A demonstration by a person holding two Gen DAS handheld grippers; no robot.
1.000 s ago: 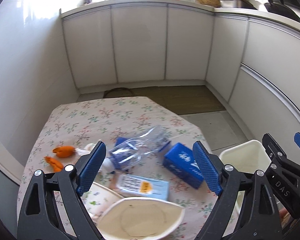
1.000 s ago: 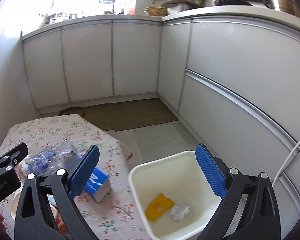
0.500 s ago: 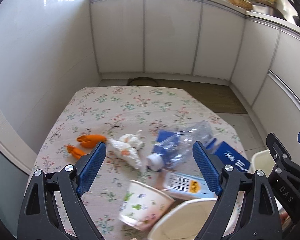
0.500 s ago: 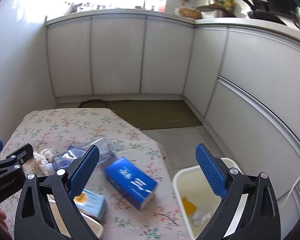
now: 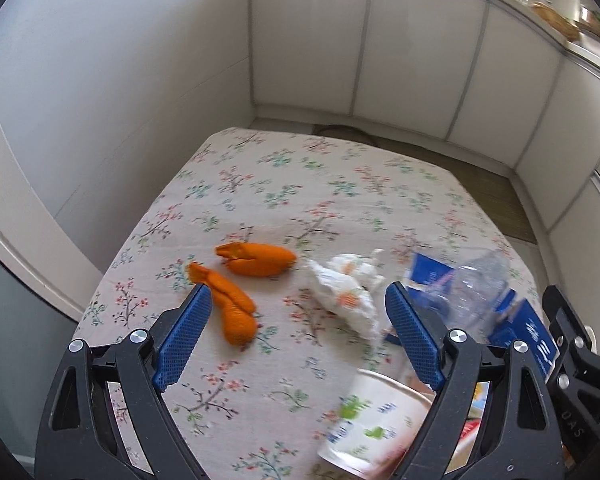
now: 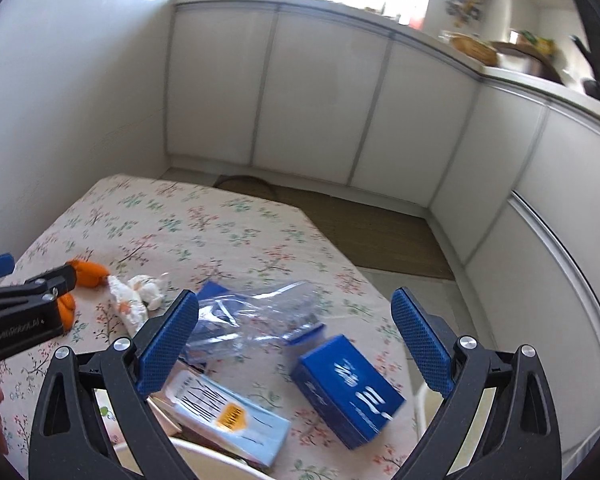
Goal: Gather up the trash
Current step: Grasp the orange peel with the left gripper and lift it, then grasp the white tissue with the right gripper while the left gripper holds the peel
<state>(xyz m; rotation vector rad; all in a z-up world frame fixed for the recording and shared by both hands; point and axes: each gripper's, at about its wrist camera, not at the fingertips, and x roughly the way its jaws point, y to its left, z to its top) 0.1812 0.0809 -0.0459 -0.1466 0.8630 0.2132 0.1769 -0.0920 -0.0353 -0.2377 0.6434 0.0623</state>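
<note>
Risk: left gripper (image 5: 296, 316) wide and empty over peels (image 5: 236, 312); tissue (image 5: 346, 292) close right, could snag.

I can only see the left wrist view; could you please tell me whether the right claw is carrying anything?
Observer: No, the right claw stands wide open with nothing between its pads.
Operator: Thank you. What lies ahead of it?
Observer: A dark blue cardboard box, lying flat on the floral tablecloth near its right edge.
Operator: Is anything next to that box?
Observer: Yes, a light blue flat pack with a yellow sticker lies to its left.
</note>
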